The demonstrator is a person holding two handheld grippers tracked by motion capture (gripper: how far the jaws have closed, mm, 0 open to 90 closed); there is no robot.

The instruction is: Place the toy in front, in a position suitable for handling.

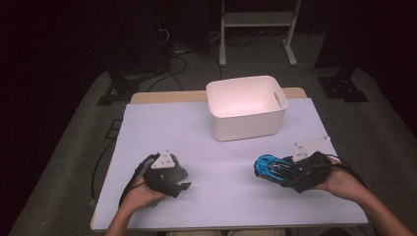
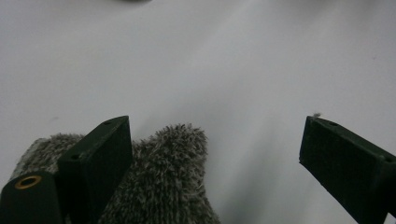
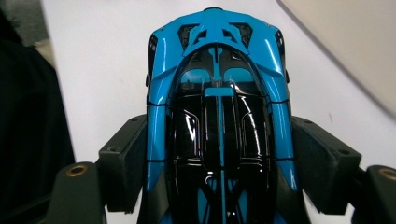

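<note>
The right gripper has its two black jaws pressed against the flanks of a blue and black toy car, one jaw on each side of the cabin, so the car sits lengthwise between them with one end pointing away from the tool and the other tucked back toward the gripper body. In the high view the car lies low over the white table cover, ahead of the jaws, and I cannot tell whether its wheels touch the cover. The white bin stands well beyond the tool, forward and to its left. The left gripper has its jaws spread wide with nothing clamped; a grey fuzzy cloth item lies just under and beside one jaw, bare cover in front of the other. The likely risk on the right is the glossy, tapered bodywork: the pads bear on smooth curved paint, so a tilt of the hand could let the car slide forward out of the jaws or swivel about the grip line. On the left, closing from here would probably pinch only the cloth's edge, and it could drag or slip free.
</note>
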